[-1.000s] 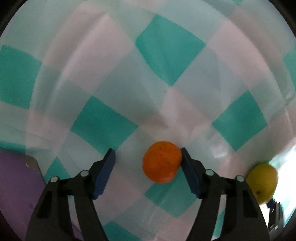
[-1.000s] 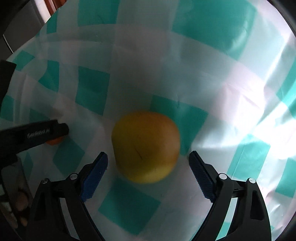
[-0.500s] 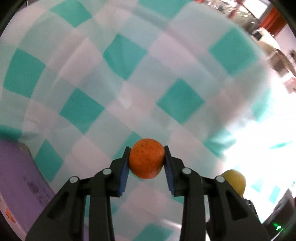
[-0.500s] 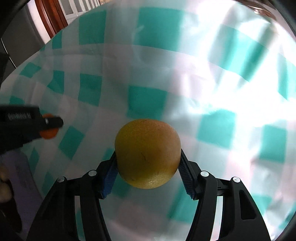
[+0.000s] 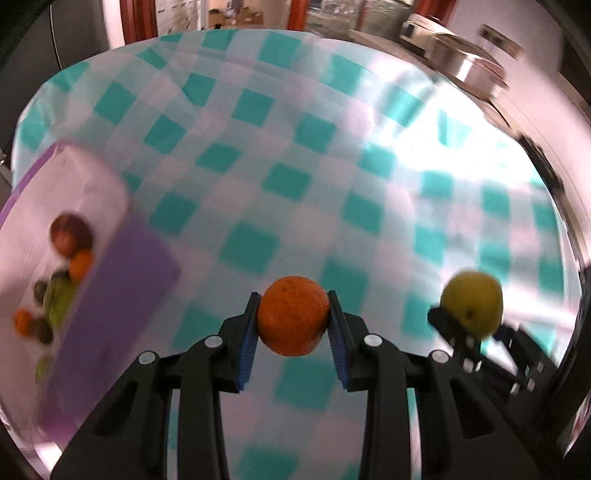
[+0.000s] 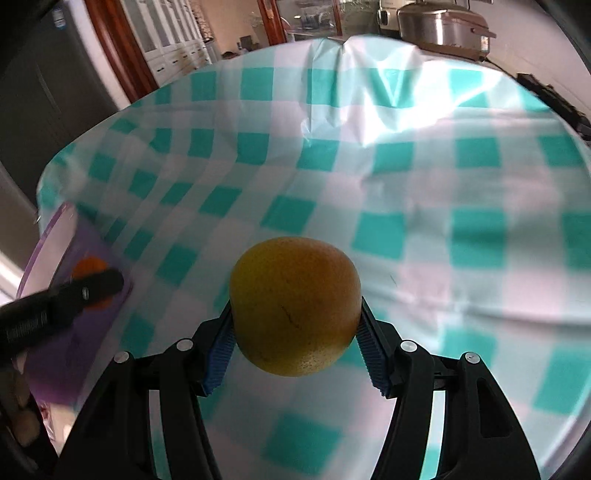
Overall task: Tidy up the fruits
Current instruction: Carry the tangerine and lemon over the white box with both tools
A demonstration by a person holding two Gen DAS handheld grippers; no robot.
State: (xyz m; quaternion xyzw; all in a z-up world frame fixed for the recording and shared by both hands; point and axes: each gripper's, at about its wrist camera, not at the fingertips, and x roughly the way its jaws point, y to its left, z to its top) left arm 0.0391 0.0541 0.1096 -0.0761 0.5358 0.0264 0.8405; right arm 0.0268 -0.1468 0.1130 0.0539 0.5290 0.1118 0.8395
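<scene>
Purple box (image 5: 122,288): at the left on the tabletop, open, with a pale inside; a red fruit (image 5: 70,236), small orange ones and green ones lie in it, all blurred, so their kinds are hard to tell.
In the way: nothing between the held fruits and the box but bare cloth.
Left gripper (image 5: 293,325): jaws clamped on a small orange (image 5: 293,315), held above the cloth.
Right gripper (image 6: 295,332): jaws closed on a large yellow fruit (image 6: 295,306), also clear of the cloth; seen from the left wrist it hangs to the right of the orange.
Change: a second ago both fruits lay on the cloth between open jaws; now both are gripped and lifted, and the box with its contents has come into view.
Tabletop (image 6: 480,192): covered by a wrinkled teal-and-white checked cloth, with glare on its far right part.
Room: metal pots (image 6: 439,26) behind the tabletop, wooden door frames, white cabinets.
</scene>
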